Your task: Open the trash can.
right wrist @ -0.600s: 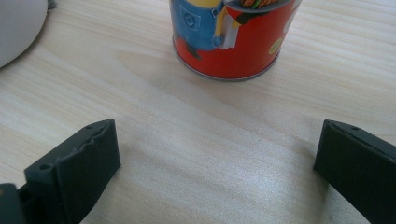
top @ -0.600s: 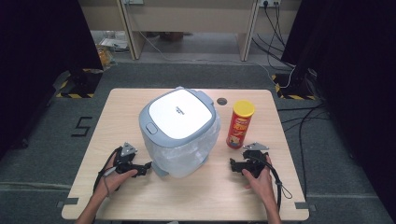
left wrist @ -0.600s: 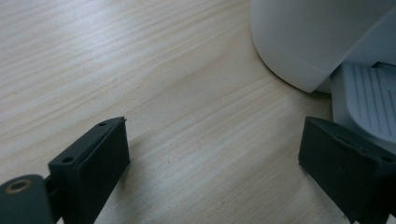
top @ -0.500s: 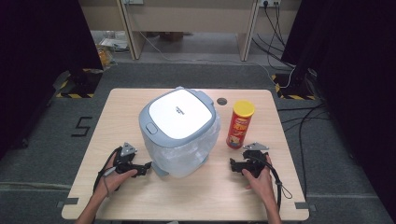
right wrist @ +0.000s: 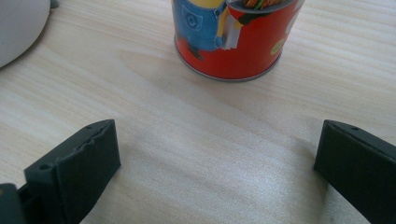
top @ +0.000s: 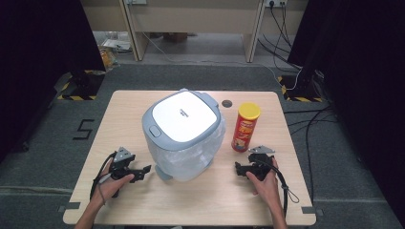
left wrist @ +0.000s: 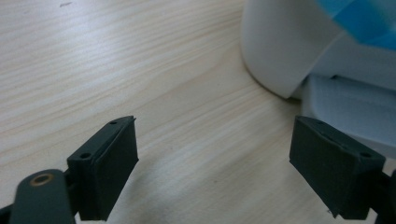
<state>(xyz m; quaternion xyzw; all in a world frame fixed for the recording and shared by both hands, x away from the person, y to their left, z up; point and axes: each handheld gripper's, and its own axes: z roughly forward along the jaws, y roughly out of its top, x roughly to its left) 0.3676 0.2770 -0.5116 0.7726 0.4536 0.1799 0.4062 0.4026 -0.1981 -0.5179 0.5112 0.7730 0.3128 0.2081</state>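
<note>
Your left hand (top: pixel 109 183) rested on the near left part of the wooden table (top: pixel 210 205) and held the left gripper (top: pixel 143 171), whose jaws pointed right toward the bin. In the left gripper view that left gripper (left wrist: pixel 215 172) stood released: its two black jaws were spread wide with bare wood between them and nothing clamped. The grey foot pedal (left wrist: pixel 345 112) at the base of the bin lay just beyond the right-hand jaw in that view.

Your right hand (top: pixel 266 183) rested on the near right part of the table and held the right gripper (top: pixel 239 168), jaws pointing left. In the right gripper view the right gripper (right wrist: pixel 217 163) was likewise released, jaws far apart over bare tabletop and gripping nothing. A cable (top: pixel 282 187) trailed from it beside your wrist.

Farther in, the bin (top: pixel 184 136) stood upright at the table's centre, between the two grippers. Its white and grey lid (top: pixel 184 116) was closed, and clear plastic (top: pixel 200 150) covered the lower body.

The red snack can (top: pixel 245 128) with a yellow lid stood upright just right of the bin, apart from it and beyond the right gripper. Its base (right wrist: pixel 229 51) showed near ahead of those open jaws, not between them.

A small dark round hole (top: pixel 227 103) sat in the tabletop near the far edge.
</note>
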